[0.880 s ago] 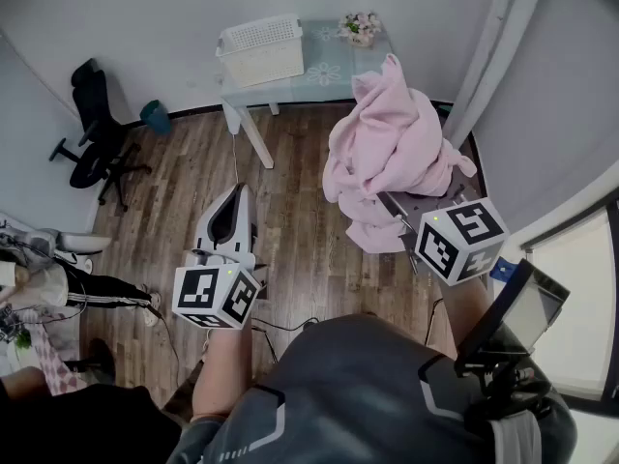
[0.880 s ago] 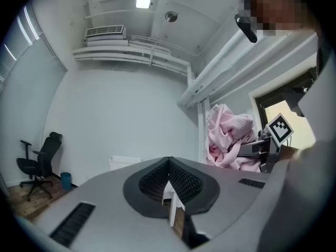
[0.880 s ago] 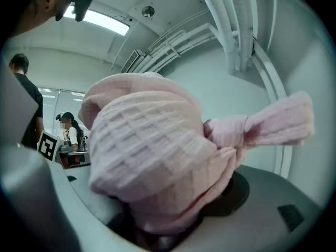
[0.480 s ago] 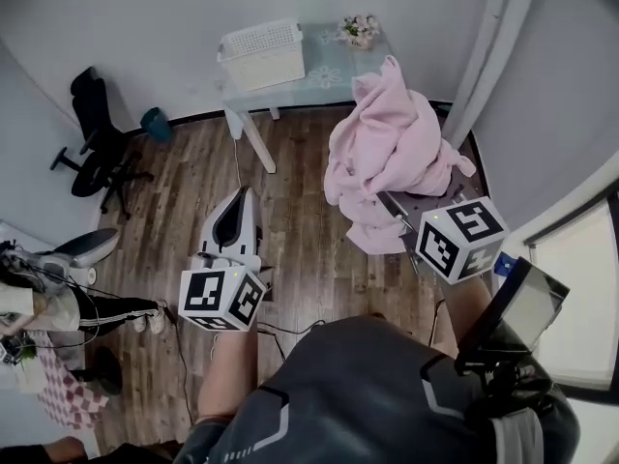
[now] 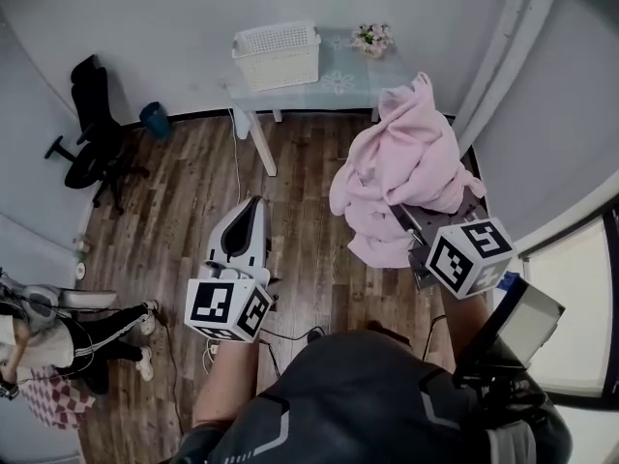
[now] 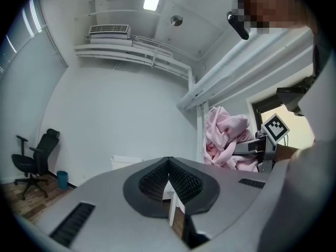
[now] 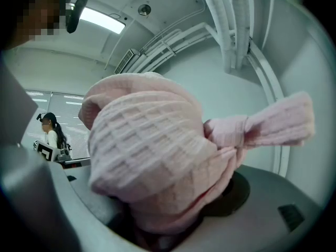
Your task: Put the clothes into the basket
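holding the pink garment (image 5: 401, 177) up in the right gripper (image 5: 414, 232). its jaws are spread wide around a thick wad of the waffle knit, cloth packed tight between them, with a knotted tail poking out to one side. the rest bunches up above the gripper and drapes past it, hanging clear of the wood floor (image 5: 184, 191). the white basket (image 5: 278, 54) sits on the pale table (image 5: 338, 80) by the far wall, up and left of the garment as i see it. left gripper (image 5: 250, 211) is low on my left, jaws pressed together on nothing, nose aimed toward the table. flower pot (image 5: 370, 38) is near the table's right end, black office chair (image 5: 92, 133) far left.
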Action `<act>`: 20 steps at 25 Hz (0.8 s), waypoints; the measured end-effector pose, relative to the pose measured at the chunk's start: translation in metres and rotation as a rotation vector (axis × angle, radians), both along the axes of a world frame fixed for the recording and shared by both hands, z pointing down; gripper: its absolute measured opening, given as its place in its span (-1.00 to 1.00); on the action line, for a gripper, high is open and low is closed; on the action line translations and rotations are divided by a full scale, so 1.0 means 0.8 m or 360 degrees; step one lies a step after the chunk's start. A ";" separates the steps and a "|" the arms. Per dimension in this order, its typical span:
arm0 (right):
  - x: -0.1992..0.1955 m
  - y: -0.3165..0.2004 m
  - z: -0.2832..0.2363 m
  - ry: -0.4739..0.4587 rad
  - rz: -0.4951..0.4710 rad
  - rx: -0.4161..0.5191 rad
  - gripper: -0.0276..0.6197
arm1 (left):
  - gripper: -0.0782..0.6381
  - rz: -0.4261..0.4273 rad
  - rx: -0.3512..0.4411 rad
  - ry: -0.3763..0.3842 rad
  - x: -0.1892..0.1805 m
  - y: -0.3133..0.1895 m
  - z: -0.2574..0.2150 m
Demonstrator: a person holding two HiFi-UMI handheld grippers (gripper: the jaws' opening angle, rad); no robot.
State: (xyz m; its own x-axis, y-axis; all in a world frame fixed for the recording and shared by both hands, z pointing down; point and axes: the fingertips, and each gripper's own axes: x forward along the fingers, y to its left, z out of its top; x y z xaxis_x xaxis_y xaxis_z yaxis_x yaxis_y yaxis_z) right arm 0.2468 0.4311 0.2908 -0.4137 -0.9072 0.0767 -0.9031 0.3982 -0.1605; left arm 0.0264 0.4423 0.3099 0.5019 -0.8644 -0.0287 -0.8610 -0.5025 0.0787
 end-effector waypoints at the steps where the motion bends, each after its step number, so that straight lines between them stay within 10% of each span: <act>1: -0.018 0.001 -0.007 0.0000 0.0018 -0.0011 0.27 | -0.75 0.0004 -0.0001 0.0019 -0.021 -0.001 -0.005; 12: -0.075 -0.043 -0.010 -0.0043 0.0031 -0.0051 0.27 | -0.76 0.0060 -0.0031 0.0048 -0.072 -0.048 0.001; 20: -0.048 -0.188 0.000 -0.0170 -0.0073 -0.0049 0.27 | -0.75 -0.0034 -0.0027 -0.0080 -0.051 -0.173 -0.008</act>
State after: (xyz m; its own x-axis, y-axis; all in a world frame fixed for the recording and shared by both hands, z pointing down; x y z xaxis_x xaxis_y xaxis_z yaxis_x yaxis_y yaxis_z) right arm 0.2088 0.2804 0.2906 -0.4620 -0.8850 0.0577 -0.8612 0.4321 -0.2676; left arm -0.0144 0.3039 0.3037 0.4835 -0.8753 0.0108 -0.8747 -0.4827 0.0434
